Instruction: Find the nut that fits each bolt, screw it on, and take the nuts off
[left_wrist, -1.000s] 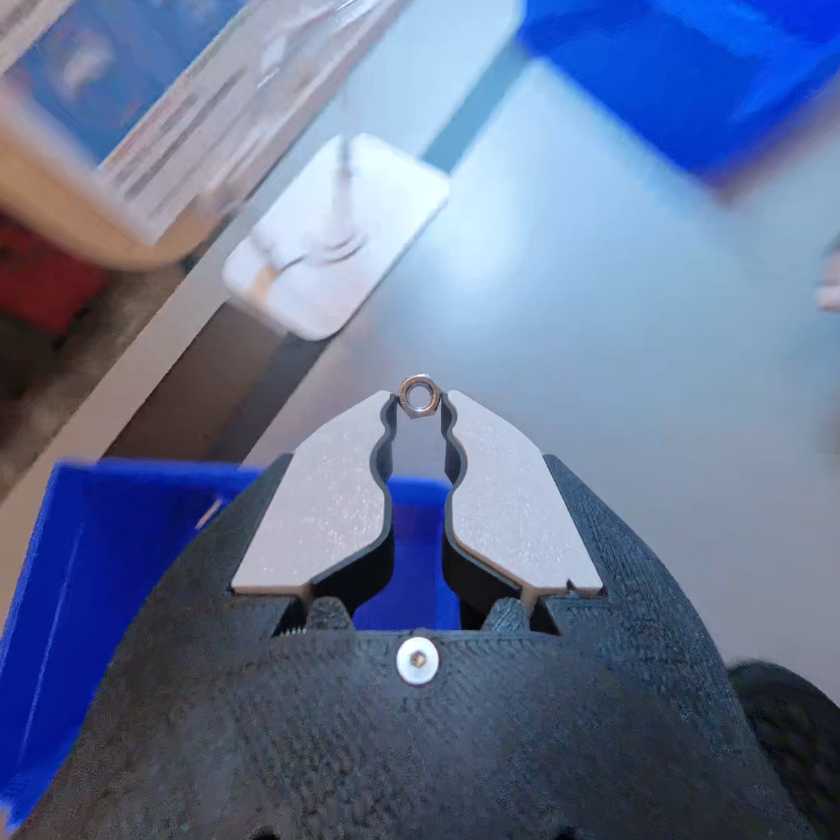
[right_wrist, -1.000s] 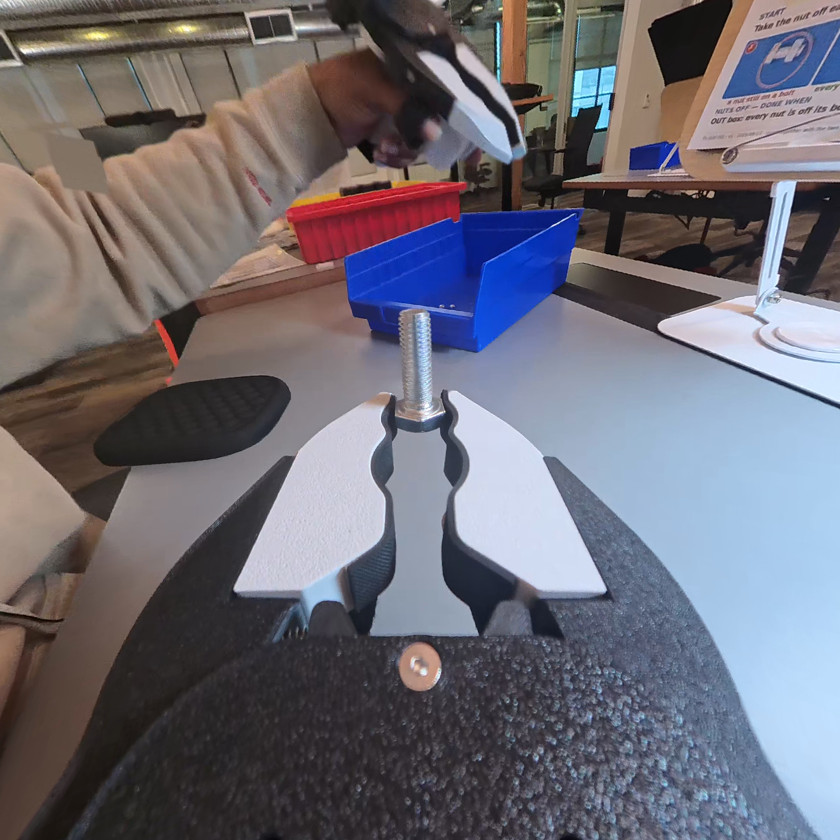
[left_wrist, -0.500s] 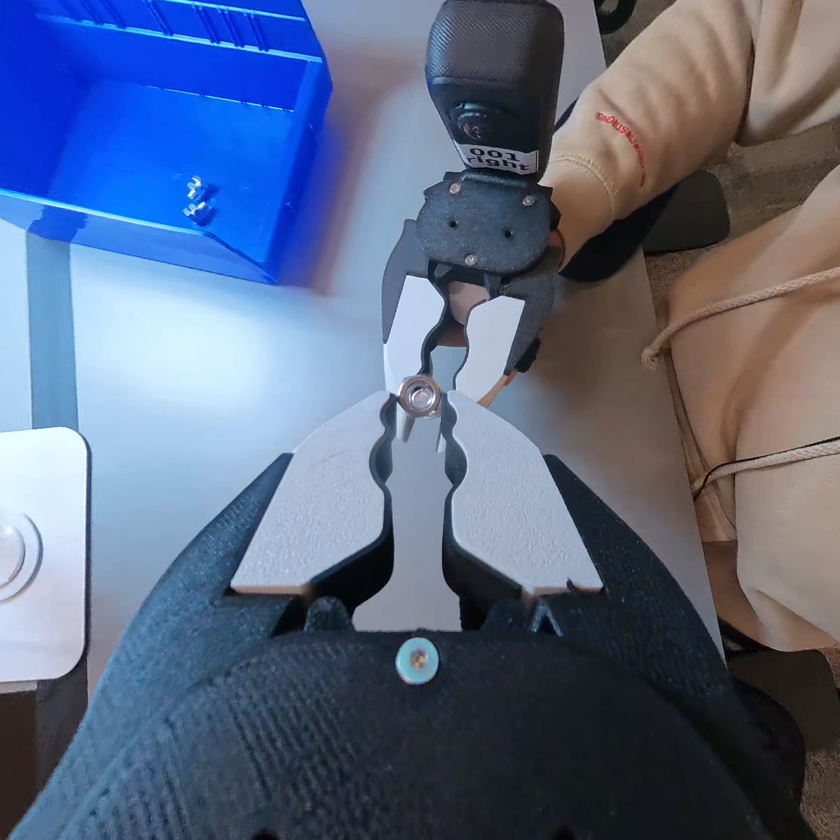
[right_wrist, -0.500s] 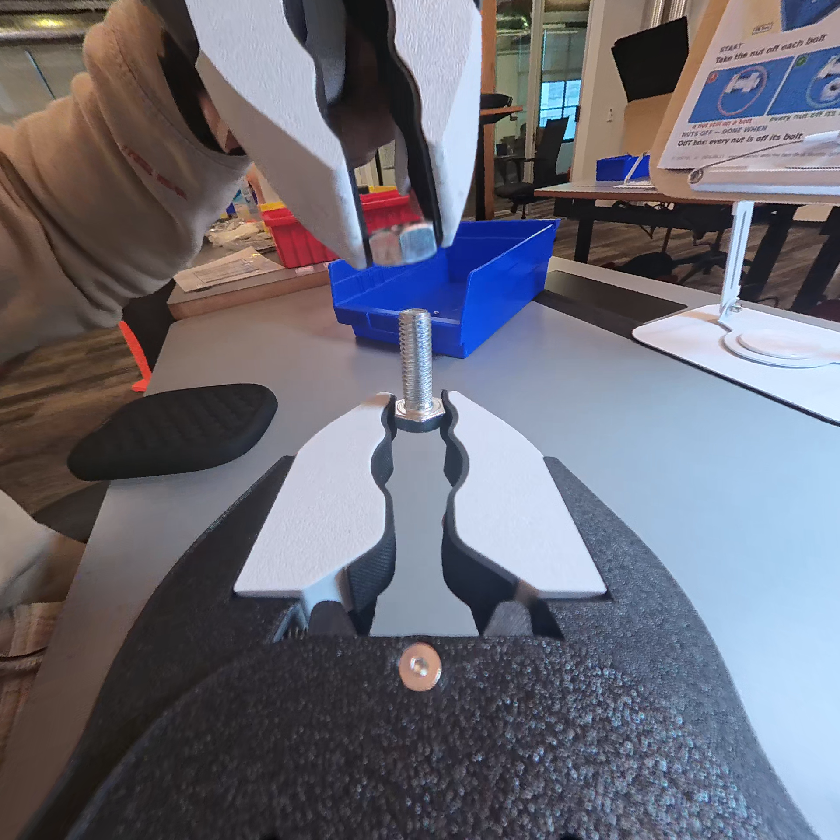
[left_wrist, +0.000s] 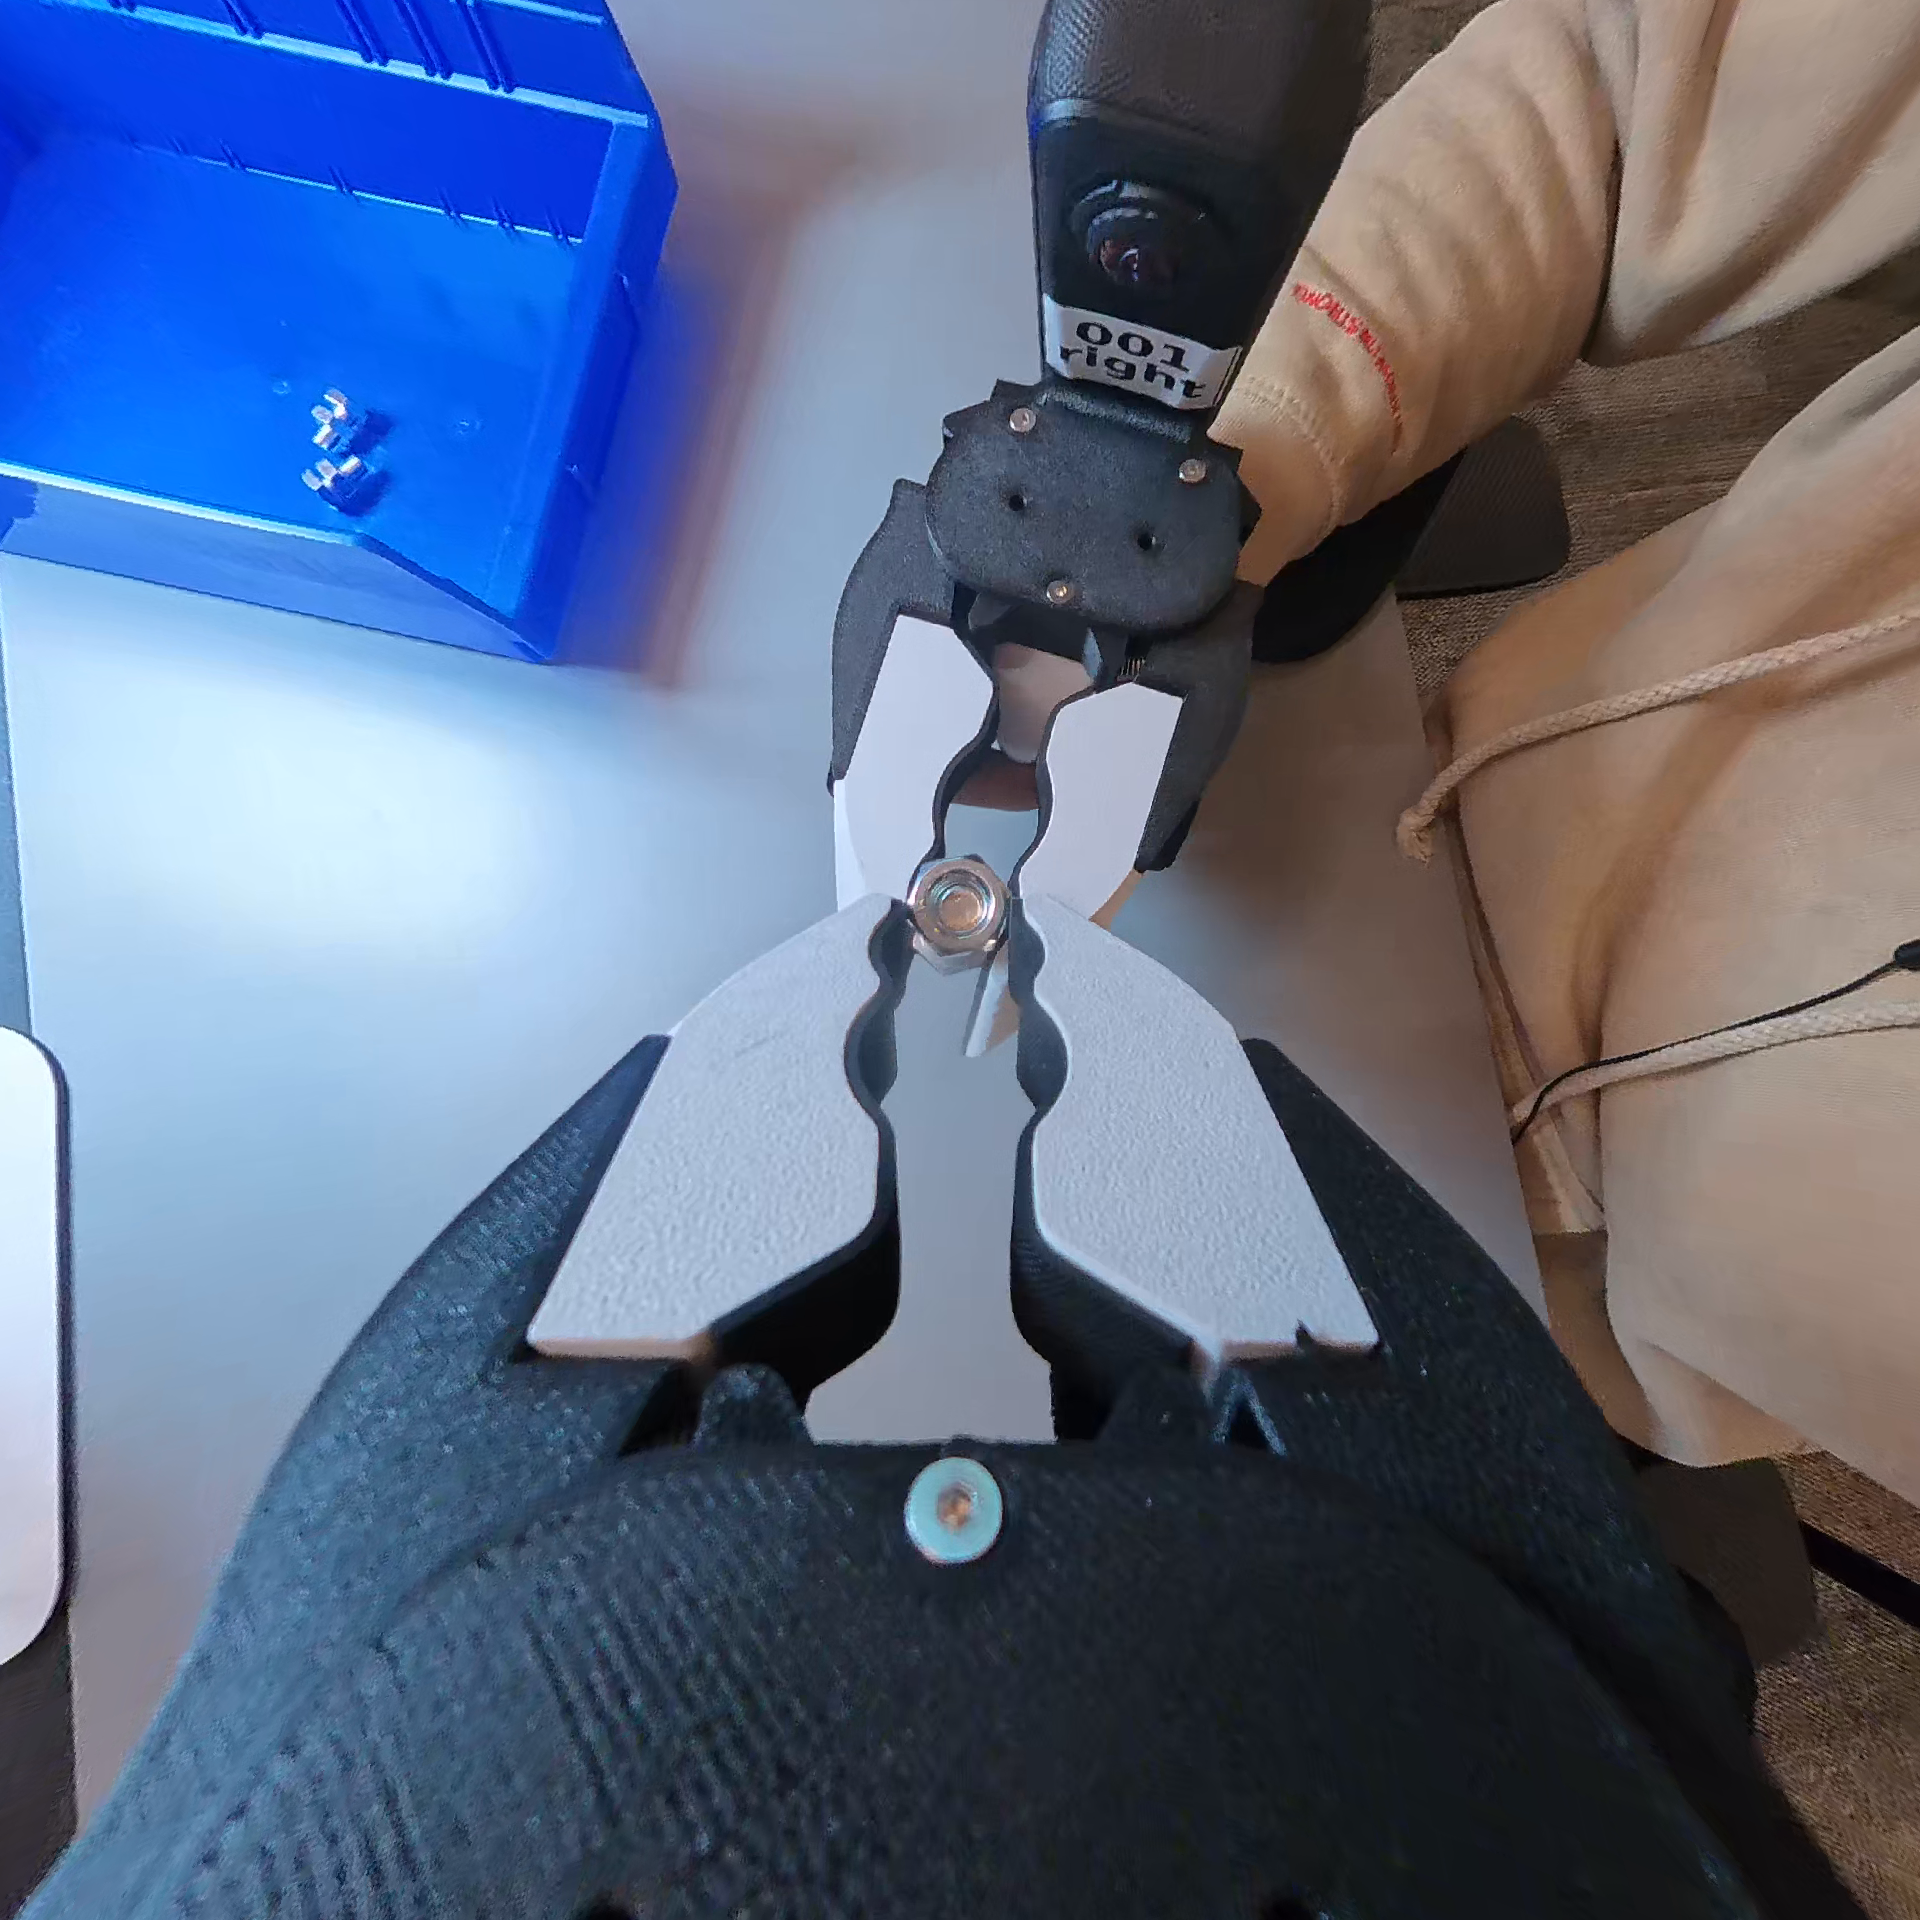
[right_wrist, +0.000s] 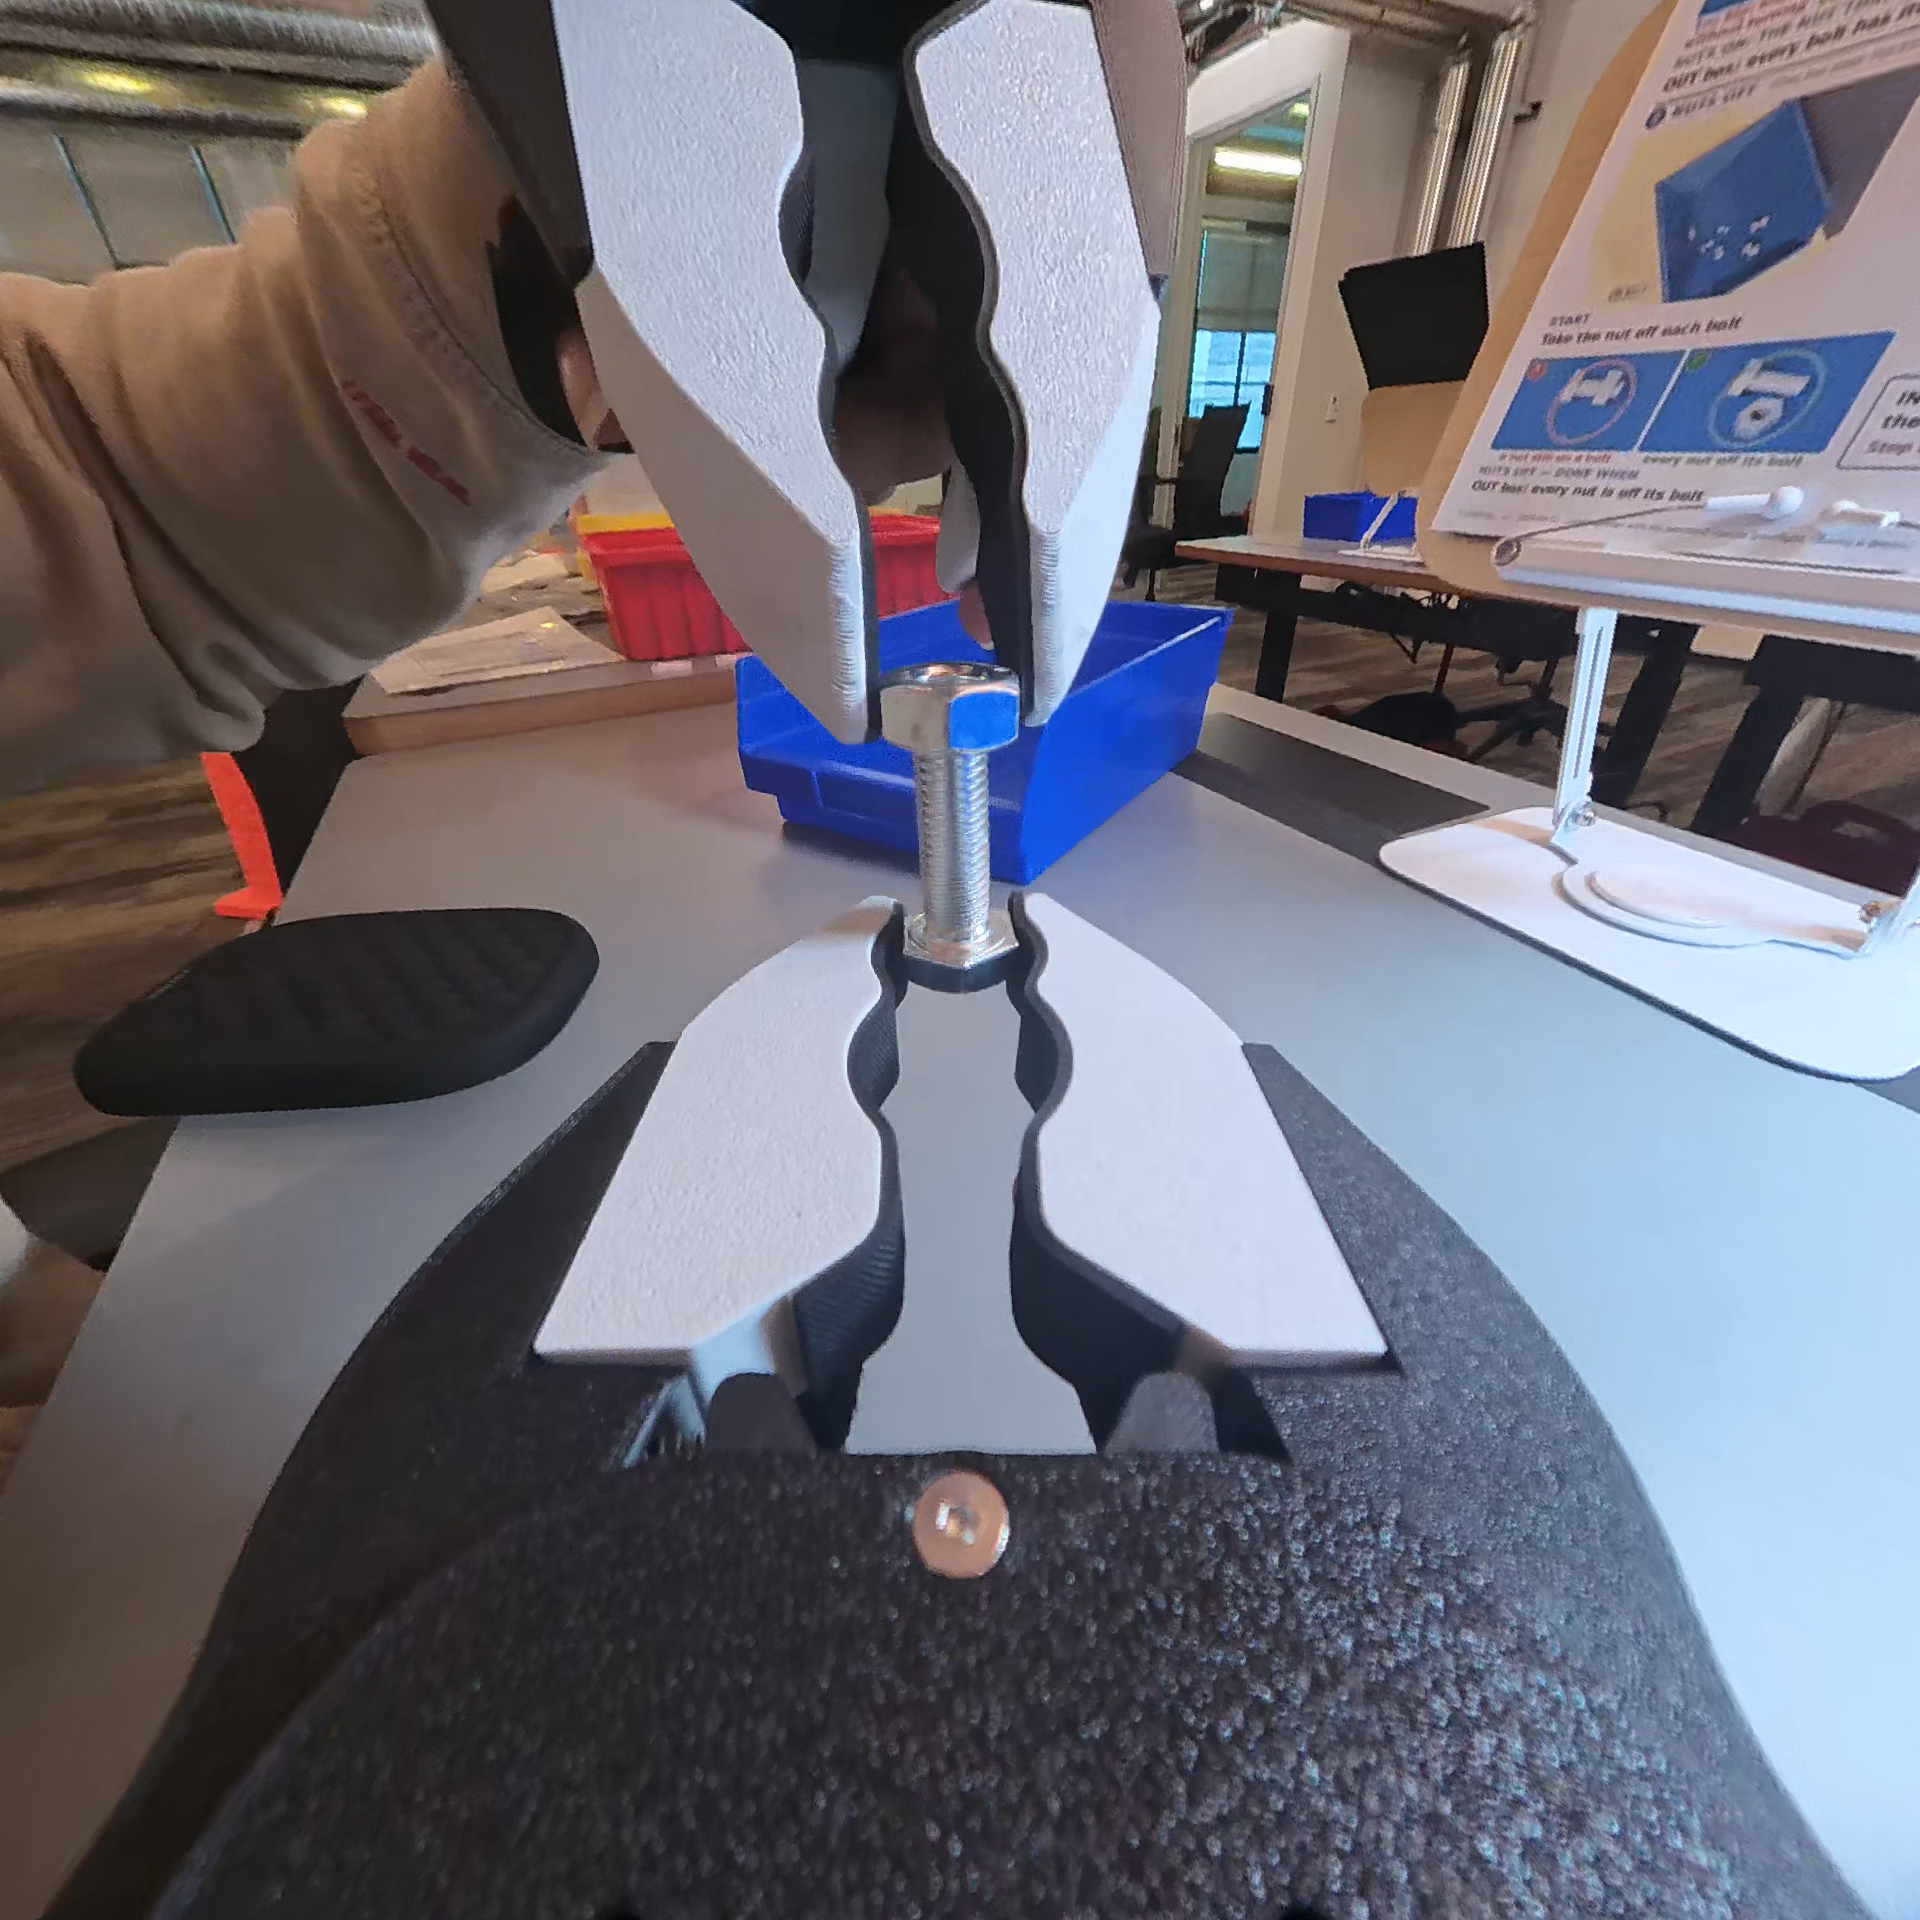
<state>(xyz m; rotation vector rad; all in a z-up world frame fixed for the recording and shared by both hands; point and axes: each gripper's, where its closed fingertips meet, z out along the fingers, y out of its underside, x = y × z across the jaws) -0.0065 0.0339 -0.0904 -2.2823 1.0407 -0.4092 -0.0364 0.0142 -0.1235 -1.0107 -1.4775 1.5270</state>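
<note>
Since half a second ago, my left hand-held gripper (right_wrist: 948, 707) has come down from just above the bolt (right_wrist: 954, 842), so the nut (right_wrist: 948, 707) it carries now sits on the bolt's top end. From above, the nut (left_wrist: 956, 914) rings the tip of the thread. My left hand-held gripper (left_wrist: 956, 920) is closed tight on that nut, its white fingers (right_wrist: 727, 343) pointing straight down and pinching the flat sides.

My right hand-held gripper (right_wrist: 954, 961) is closed on the bolt's hexagonal head, holding the bolt upright with the thread pointing up, just above the grey surface (right_wrist: 1507, 1195). From the left wrist view, my right hand-held gripper (left_wrist: 966, 883) lies nearly flat, and my beige sleeve (left_wrist: 1403, 260) reaches in behind it.

Beyond the bolt stands a blue bin (right_wrist: 1101, 727) on the surface. Looking down into the blue bin (left_wrist: 582, 343), I see a few small silvery metal pieces (left_wrist: 338, 447) clustered on its floor; they are too small to tell whether they are nuts or bolts. Farther back is a red bin (right_wrist: 655, 603), its contents hidden. A black pad (right_wrist: 332, 1008) lies at my left, and a white stand (right_wrist: 1662, 914) holding an instruction sheet (right_wrist: 1714, 343) sits at my right.
</note>
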